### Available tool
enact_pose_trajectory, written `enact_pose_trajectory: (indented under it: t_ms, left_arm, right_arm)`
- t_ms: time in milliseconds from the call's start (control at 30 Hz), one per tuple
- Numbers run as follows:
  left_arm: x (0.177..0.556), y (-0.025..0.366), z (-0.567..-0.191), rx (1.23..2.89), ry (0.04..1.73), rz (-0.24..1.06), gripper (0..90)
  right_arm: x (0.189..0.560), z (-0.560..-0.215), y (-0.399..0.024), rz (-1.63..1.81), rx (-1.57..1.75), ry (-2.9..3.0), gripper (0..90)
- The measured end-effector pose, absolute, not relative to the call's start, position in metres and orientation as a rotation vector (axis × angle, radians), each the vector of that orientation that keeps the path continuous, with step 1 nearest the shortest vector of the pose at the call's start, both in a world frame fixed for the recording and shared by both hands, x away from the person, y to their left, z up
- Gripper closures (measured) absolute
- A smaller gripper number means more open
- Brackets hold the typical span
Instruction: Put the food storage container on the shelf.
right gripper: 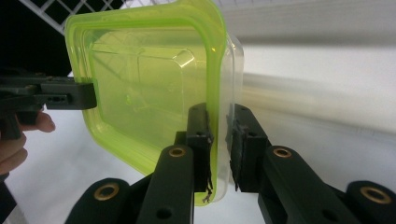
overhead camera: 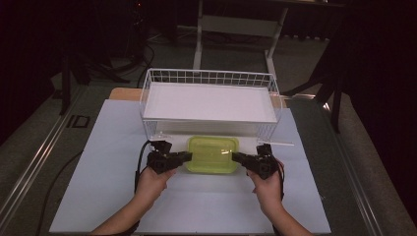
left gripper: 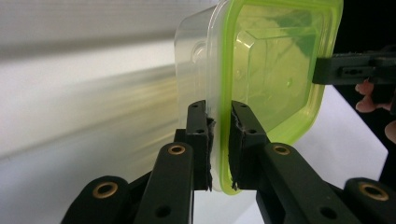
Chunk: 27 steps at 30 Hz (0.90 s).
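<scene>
Near the front of the white surface, both hands steady the green-lidded container: left gripper and right gripper have jaws clamped on opposite rims, sharing its weight. Beyond stands a wire basket.

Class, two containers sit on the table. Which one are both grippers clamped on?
The clear box with the green lid, in front of the white wire basket. The left gripper and right gripper pinch its opposite rims; the basket is untouched.
</scene>
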<state>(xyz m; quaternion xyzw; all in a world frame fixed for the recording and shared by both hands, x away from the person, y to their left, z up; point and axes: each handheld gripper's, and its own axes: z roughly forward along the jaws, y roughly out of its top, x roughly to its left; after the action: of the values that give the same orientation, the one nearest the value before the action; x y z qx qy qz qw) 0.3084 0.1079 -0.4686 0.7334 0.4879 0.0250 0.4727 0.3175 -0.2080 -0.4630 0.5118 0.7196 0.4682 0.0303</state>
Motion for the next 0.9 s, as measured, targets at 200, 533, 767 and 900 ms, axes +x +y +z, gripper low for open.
enact_pose_trajectory:
  t_ms: [200,533,767,900]
  left_arm:
    - [0.324,0.108,-0.478,1.772,1.209,0.075,80.9]
    - [0.344,0.109,-0.499,1.743,1.250,0.086,80.7]
    - [0.356,0.110,-0.507,1.758,1.268,0.076,80.7]
    - [0.360,0.111,-0.511,1.740,1.281,0.056,80.4]
  right_arm:
    - [0.332,-0.466,-0.204,1.409,1.588,2.196,79.4]
    - [0.352,-0.481,-0.195,1.351,1.590,2.170,79.3]
    - [0.366,-0.496,-0.193,1.348,1.649,2.163,79.3]
    - [0.369,-0.497,-0.192,1.350,1.657,2.148,79.2]
